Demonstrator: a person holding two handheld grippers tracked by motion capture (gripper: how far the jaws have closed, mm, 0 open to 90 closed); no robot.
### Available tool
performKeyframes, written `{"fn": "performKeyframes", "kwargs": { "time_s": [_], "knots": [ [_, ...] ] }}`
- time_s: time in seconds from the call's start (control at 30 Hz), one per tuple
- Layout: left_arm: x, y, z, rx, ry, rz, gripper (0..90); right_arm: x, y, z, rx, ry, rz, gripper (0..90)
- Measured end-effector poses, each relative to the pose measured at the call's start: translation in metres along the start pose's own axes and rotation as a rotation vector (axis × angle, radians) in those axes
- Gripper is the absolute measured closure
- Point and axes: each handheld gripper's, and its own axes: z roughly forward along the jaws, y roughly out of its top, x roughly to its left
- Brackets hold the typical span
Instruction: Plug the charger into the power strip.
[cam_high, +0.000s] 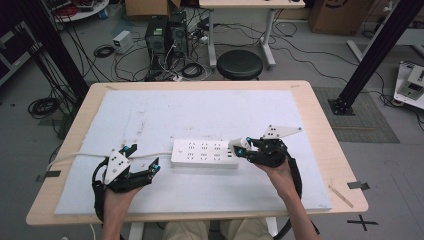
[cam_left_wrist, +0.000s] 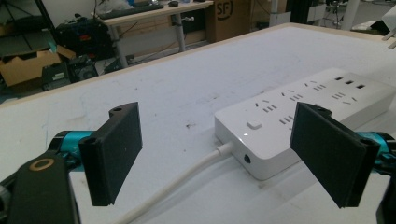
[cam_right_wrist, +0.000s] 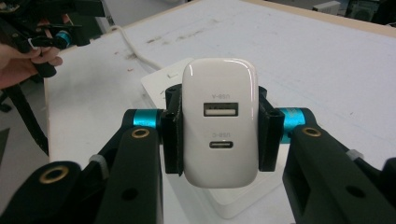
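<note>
The power strip (cam_high: 204, 153) lies at the centre of the desk (cam_high: 310, 105). Its cable (cam_high: 75, 156) runs toward 9 o'clock, obstructing low passes there. The mat surface from 10 to 2 o'clock and along 6 o'clock is unobstructed.

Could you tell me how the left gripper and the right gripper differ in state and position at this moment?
The left gripper has its jaws wide open and empty, while the right gripper is shut on a white USB charger. The left gripper sits at the cable end of the white power strip, its jaws either side of the white cable; the right gripper is at the strip's other end. Both are black with teal accents.
</note>
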Motion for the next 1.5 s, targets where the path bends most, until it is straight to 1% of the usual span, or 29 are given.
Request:
{"fn": "performKeyframes", "kwargs": {
  "time_s": [0.03,0.1,0.13,0.2,0.23,0.27,0.33,0.4,0.43,0.47,0.53,0.57,0.63,0.7,0.73,0.87,0.97,1.0,1.07,1.1,1.13,1.17,1.2,1.23,1.27,1.3,1.37,1.43,1.5],
  "knots": [
    [0.001,-0.001,-0.001,0.0,0.002,-0.01,16.8,-0.002,0.002,0.0,0.007,0.004,-0.005,63.3],
    [0.002,-0.003,-0.002,0.006,0.005,-0.014,16.8,-0.003,0.005,0.001,0.015,0.007,-0.01,63.3],
    [0.003,-0.003,-0.003,0.006,0.008,-0.016,16.8,-0.007,0.01,0.002,0.03,0.011,-0.022,63.3],
    [0.003,-0.005,-0.004,0.006,0.013,-0.018,16.9,-0.012,0.016,0.003,0.058,0.018,-0.03,63.3],
    [0.003,-0.005,-0.004,0.006,0.013,-0.018,16.9,-0.012,0.016,0.003,0.058,0.018,-0.03,63.3],
    [0.004,-0.006,-0.007,0.003,0.021,-0.019,17.1,-0.02,0.023,0.009,0.103,0.041,-0.042,63.3],
    [0.003,-0.006,-0.008,0.001,0.025,-0.024,17.1,-0.022,0.026,0.012,0.12,0.053,-0.05,63.3],
    [0.003,-0.007,-0.01,0.002,0.026,-0.025,17.2,-0.026,0.031,0.019,0.147,0.073,-0.079,63.3],
    [0.003,-0.008,-0.011,0.006,0.025,-0.023,17.2,-0.027,0.034,0.022,0.166,0.083,-0.084,63.3],
    [0.003,-0.008,-0.012,0.01,0.025,-0.021,17.2,-0.028,0.037,0.025,0.178,0.091,-0.106,63.3],
    [0.004,-0.009,-0.013,0.009,0.028,-0.025,17.3,-0.029,0.044,0.032,0.219,0.099,-0.147,63.3],
    [0.005,-0.009,-0.014,0.012,0.028,-0.022,17.2,-0.029,0.047,0.034,0.244,0.11,-0.158,63.3],
    [0.005,-0.009,-0.015,0.01,0.03,-0.025,17.3,-0.029,0.054,0.041,0.287,0.124,-0.196,63.4],
    [0.005,-0.01,-0.016,0.011,0.034,-0.022,17.5,-0.03,0.058,0.048,0.315,0.148,-0.217,63.4],
    [0.005,-0.01,-0.017,0.014,0.038,-0.014,18.2,-0.03,0.06,0.053,0.342,0.156,-0.23,63.3],
    [0.004,-0.011,-0.019,0.012,0.046,-0.019,18.4,-0.027,0.067,0.07,0.446,0.172,-0.293,63.3],
    [0.004,-0.012,-0.021,0.017,0.043,-0.022,18.4,-0.027,0.071,0.079,0.484,0.185,-0.334,63.4],
    [0.004,-0.012,-0.021,0.017,0.044,-0.028,18.4,-0.026,0.072,0.081,0.495,0.184,-0.345,63.4],
    [0.004,-0.013,-0.022,0.016,0.045,-0.029,18.4,-0.026,0.073,0.083,0.503,0.18,-0.351,63.4],
    [0.005,-0.014,-0.023,0.019,0.047,-0.028,18.4,-0.026,0.074,0.085,0.514,0.181,-0.368,63.4],
    [0.005,-0.014,-0.023,0.02,0.046,-0.032,18.4,-0.025,0.075,0.088,0.531,0.187,-0.395,63.4],
    [0.005,-0.015,-0.023,0.022,0.046,-0.033,18.4,-0.024,0.076,0.09,0.54,0.197,-0.406,63.4],
    [0.005,-0.015,-0.023,0.024,0.047,-0.033,18.4,-0.023,0.076,0.092,0.549,0.197,-0.416,63.4],
    [0.005,-0.015,-0.023,0.024,0.047,-0.033,18.4,-0.023,0.076,0.092,0.549,0.197,-0.416,63.4],
    [0.005,-0.017,-0.024,0.031,0.047,-0.033,18.4,-0.023,0.077,0.094,0.557,0.197,-0.429,63.4],
    [0.005,-0.018,-0.024,0.03,0.047,-0.036,18.4,-0.022,0.078,0.098,0.575,0.183,-0.443,63.4],
    [0.004,-0.019,-0.024,0.03,0.048,-0.042,18.4,-0.021,0.079,0.101,0.598,0.181,-0.449,63.4],
    [0.005,-0.02,-0.025,0.035,0.05,-0.041,18.4,-0.021,0.079,0.103,0.626,0.177,-0.467,63.4],
    [0.005,-0.021,-0.025,0.037,0.05,-0.041,18.4,-0.021,0.079,0.105,0.636,0.18,-0.469,63.4]
  ]
}}
